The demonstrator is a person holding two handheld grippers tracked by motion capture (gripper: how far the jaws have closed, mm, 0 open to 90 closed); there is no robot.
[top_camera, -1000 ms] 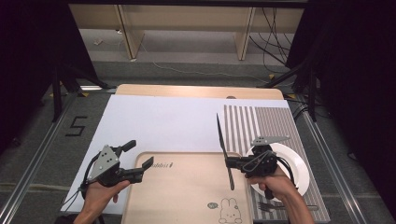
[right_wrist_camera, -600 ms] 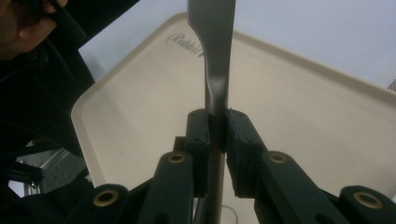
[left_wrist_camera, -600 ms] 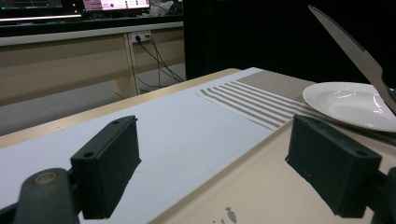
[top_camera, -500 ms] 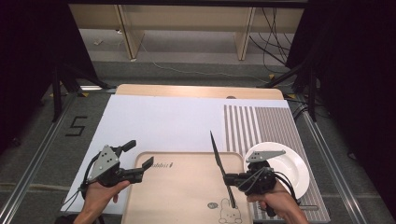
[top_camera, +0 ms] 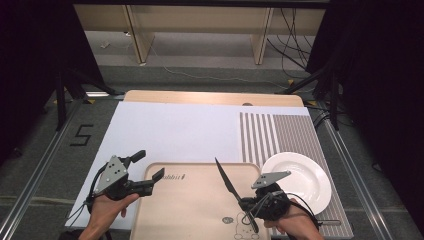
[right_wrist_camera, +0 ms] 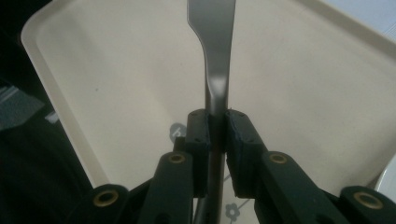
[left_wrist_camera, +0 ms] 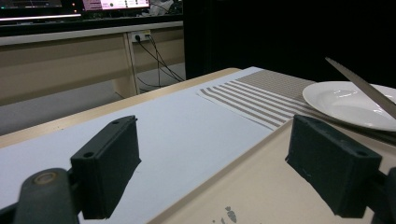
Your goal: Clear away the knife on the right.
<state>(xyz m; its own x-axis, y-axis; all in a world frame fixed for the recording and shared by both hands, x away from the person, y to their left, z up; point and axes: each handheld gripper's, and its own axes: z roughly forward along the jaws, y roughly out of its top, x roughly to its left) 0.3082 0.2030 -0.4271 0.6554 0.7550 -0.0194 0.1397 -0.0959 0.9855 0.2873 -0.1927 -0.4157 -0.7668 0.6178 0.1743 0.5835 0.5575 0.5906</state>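
Right gripper (top_camera: 248,210): pads clamped on the handle of a knife (top_camera: 227,181), plain in the right gripper view, where both pads (right_wrist_camera: 198,135) press the handle (right_wrist_camera: 216,100) from either side.
Knife: blade points up and away from the person, tilted toward the table's left; it hangs above the tray (top_camera: 195,210), over the tray's right half. Whether the handle's lower end touches the tray is hard to tell.
Left gripper (top_camera: 149,167): jaws spread wide with nothing between them, at the tray's far left corner; one pad (left_wrist_camera: 108,165) is over the white sheet (top_camera: 175,135), the other over the tray.
Tray: at the table's near edge, middle, on the white sheet.
Plate (top_camera: 300,177): white, on the striped mat (top_camera: 280,135) near the table's right edge, just beside the tray.
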